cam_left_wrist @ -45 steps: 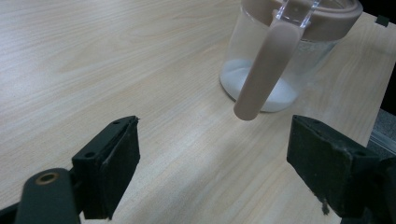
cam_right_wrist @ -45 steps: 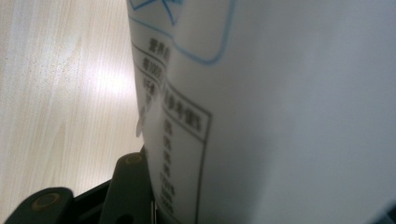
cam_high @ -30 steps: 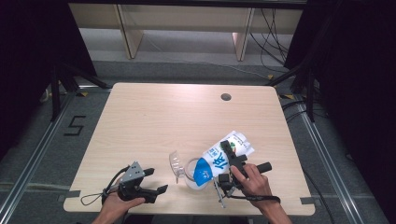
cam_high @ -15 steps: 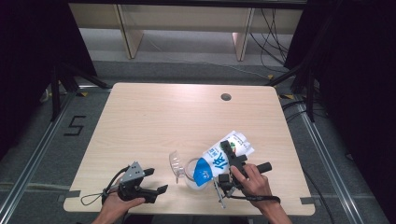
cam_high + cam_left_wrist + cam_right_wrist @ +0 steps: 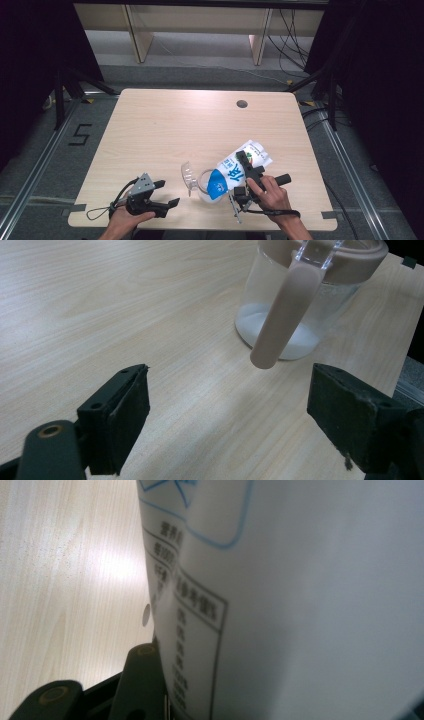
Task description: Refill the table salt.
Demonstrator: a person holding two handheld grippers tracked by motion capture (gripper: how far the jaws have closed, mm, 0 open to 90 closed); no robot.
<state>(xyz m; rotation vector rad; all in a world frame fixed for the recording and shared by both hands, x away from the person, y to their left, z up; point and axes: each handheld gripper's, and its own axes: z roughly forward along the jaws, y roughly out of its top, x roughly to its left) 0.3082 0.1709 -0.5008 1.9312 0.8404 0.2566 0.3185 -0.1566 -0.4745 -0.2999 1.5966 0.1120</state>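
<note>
Black claw [image 5: 167, 196] with grey three-cornered plate and trailing cable.

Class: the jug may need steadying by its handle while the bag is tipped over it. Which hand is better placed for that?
Left. The left gripper is open with the jug handle just ahead; the right gripper grips the bag.

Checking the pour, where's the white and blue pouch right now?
In the high view, the white and blue pouch is front right, tilted over the clear jar, clamped in the right gripper.
</note>
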